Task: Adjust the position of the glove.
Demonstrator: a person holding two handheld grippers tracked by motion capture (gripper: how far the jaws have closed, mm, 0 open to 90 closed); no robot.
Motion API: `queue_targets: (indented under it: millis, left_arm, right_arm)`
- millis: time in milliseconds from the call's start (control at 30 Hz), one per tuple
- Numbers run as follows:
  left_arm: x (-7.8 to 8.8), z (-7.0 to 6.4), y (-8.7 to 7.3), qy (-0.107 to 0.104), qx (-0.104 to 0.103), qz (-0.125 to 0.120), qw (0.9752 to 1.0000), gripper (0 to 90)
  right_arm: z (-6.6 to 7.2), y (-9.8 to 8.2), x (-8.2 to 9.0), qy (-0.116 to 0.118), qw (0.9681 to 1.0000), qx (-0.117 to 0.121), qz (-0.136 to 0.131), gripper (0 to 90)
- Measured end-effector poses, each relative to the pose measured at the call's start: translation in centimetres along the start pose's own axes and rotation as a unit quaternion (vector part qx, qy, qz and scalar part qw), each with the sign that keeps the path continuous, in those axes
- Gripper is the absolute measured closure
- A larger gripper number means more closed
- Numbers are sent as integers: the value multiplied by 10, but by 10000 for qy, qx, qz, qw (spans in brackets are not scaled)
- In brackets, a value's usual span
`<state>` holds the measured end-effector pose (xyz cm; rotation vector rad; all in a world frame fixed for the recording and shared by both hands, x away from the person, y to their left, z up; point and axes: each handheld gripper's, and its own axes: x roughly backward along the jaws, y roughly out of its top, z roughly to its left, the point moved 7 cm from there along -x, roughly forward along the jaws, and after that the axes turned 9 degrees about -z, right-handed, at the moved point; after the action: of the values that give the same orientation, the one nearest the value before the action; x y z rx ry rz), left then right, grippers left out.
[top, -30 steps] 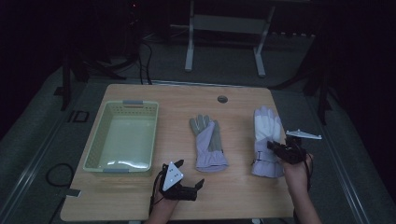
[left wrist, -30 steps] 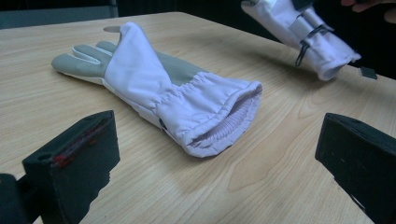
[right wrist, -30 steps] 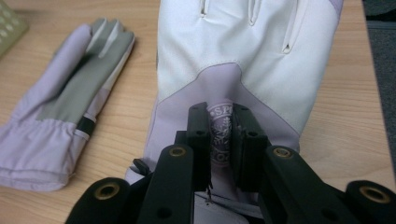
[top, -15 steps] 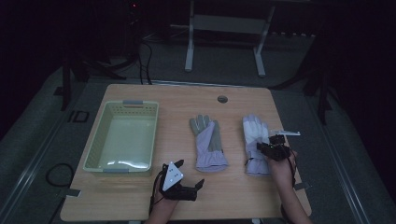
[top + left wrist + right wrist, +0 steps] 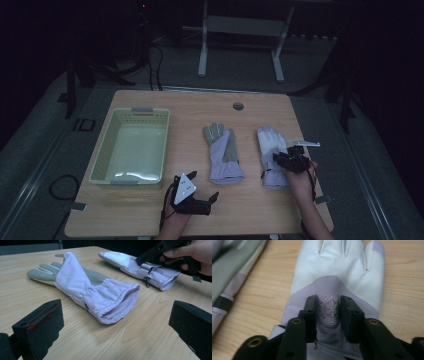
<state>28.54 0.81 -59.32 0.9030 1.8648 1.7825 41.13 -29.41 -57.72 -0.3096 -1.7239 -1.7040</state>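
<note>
Two winter gloves lie on the wooden table. The grey-palmed glove (image 5: 223,152) (image 5: 82,287) lies palm up at the centre. To its right lies the white and lavender glove (image 5: 270,145) (image 5: 342,272), back up, flat on the table. My right gripper (image 5: 280,159) (image 5: 328,302) hangs low over that glove near the cuff. Its jaws have just been opening, and they stand a little apart on either side of the round snowflake logo (image 5: 329,311). My left gripper (image 5: 204,189) (image 5: 115,312) rests open near the front edge and points at the grey-palmed glove's cuff.
An empty pale green basket (image 5: 102,155) stands at the table's left. A round cable hole (image 5: 238,106) sits near the far edge. Beyond the table, a metal stand's legs (image 5: 202,45) rest on the dark floor.
My right hand has come left and down with the white glove, which now lies flat closer to the grey-palmed glove. The left gripper has stayed put.
</note>
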Motion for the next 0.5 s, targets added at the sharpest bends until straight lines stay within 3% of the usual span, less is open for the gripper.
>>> queue_targets:
  millis: [167,200,300,367,500]
  left_arm:
    - [0,0,0,-3,-1,5,10000,0]
    - [0,0,0,-3,-1,5,10000,0]
    - [0,0,0,-1,2,0,10000,0]
    - [0,0,0,-2,7,-4,10000,0]
    - [0,0,0,4,15,-2,10000,0]
  right_arm:
    - [2,7,6,257,9994,232,-59,588]
    - [0,10,8,396,9982,444,-34,549]
    - [-2,14,11,647,9952,727,-60,532]
    - [-5,14,12,692,9933,918,-104,528]
    - [-14,12,12,799,9923,945,-54,525]
